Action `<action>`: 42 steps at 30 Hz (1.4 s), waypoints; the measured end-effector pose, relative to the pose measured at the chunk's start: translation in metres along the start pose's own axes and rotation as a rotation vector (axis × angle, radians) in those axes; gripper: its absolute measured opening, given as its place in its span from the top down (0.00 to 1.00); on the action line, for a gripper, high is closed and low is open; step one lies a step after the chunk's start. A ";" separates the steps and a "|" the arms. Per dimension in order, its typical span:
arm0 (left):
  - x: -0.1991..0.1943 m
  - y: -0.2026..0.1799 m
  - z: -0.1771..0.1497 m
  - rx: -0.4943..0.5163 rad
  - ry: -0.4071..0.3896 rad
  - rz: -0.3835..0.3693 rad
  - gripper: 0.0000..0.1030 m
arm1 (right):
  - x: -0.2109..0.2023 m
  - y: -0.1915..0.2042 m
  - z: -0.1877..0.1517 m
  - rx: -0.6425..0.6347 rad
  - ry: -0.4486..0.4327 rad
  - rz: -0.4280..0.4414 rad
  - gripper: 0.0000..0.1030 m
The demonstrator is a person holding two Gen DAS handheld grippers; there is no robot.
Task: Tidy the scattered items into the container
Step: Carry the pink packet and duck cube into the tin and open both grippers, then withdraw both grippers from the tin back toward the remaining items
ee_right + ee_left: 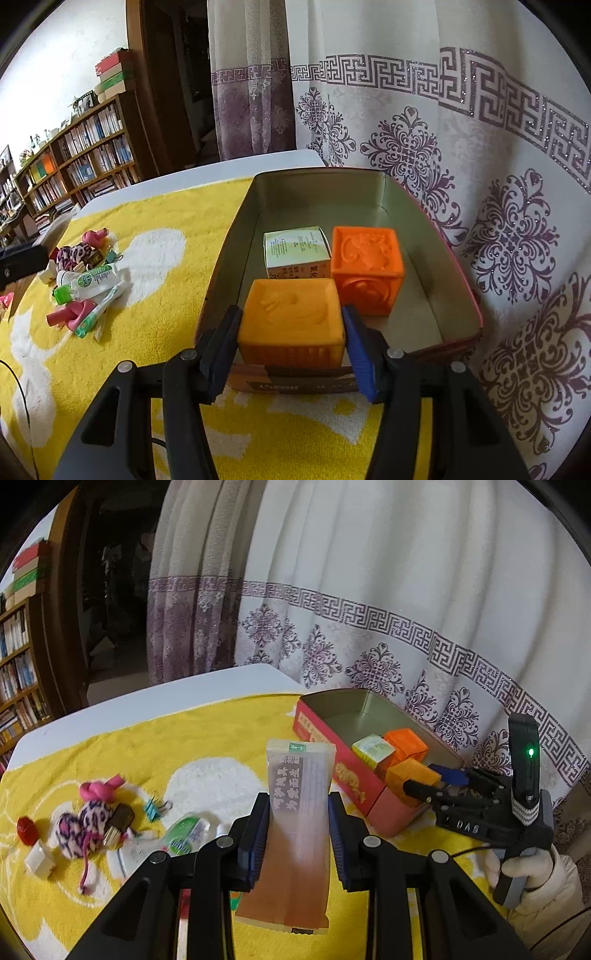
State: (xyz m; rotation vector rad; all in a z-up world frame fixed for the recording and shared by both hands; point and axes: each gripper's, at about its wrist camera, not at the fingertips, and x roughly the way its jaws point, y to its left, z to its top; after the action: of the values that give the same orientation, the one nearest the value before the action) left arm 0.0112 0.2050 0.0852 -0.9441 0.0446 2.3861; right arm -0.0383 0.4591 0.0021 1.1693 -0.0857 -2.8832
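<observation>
Left wrist view, from left to right: a small heap of loose things lies on the yellow towel (155,746), among them a red ball (26,829), a white block (38,860), a spotted plush toy (85,825), a blue clip (153,808) and a green-labelled tube (184,832). Next comes the left gripper (298,834), its pads pressed on the sides of a long wrapped snack bar (297,830) held above the towel, short of the red tin (354,779). Further right, the right gripper (424,784) reaches over the tin's near end. In the right wrist view, the heap sits well off to the left, and the right gripper (291,339) has its fingers closed against both sides of a light orange cube (293,317) at the near end of the tin (229,254); whether the cube rests on the floor of the tin I cannot tell. Behind it sit a pale carton (295,251) and a darker orange cube (365,269). The step in hand looks like placing: the cube seems ready to be let go, and the bar then needs carrying right, over the rim, into the free far half.
</observation>
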 end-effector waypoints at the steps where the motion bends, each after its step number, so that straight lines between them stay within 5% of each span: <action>1: 0.002 -0.003 0.003 0.005 -0.001 -0.006 0.69 | -0.001 0.000 0.000 0.002 -0.003 0.001 0.43; 22: 0.118 -0.078 0.078 0.100 0.061 -0.107 0.68 | 0.025 -0.002 0.012 -0.077 0.098 0.037 0.34; 23: 0.124 -0.079 0.081 0.107 0.065 -0.110 0.66 | 0.025 -0.002 0.012 -0.080 0.102 0.041 0.34; 25: 0.134 -0.082 0.086 0.114 0.069 -0.100 0.33 | 0.025 -0.002 0.011 -0.090 0.109 0.049 0.34; 27: 0.134 -0.082 0.086 0.117 0.042 -0.075 0.20 | 0.022 -0.002 0.009 -0.102 0.121 0.061 0.34; 42: 0.071 -0.040 0.059 0.058 0.038 -0.046 0.20 | -0.012 -0.005 -0.020 -0.129 0.156 0.080 0.34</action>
State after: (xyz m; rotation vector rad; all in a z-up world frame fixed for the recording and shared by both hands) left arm -0.0463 0.2874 0.0915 -0.9528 0.1044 2.3121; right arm -0.0164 0.4640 -0.0042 1.3275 0.0551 -2.6739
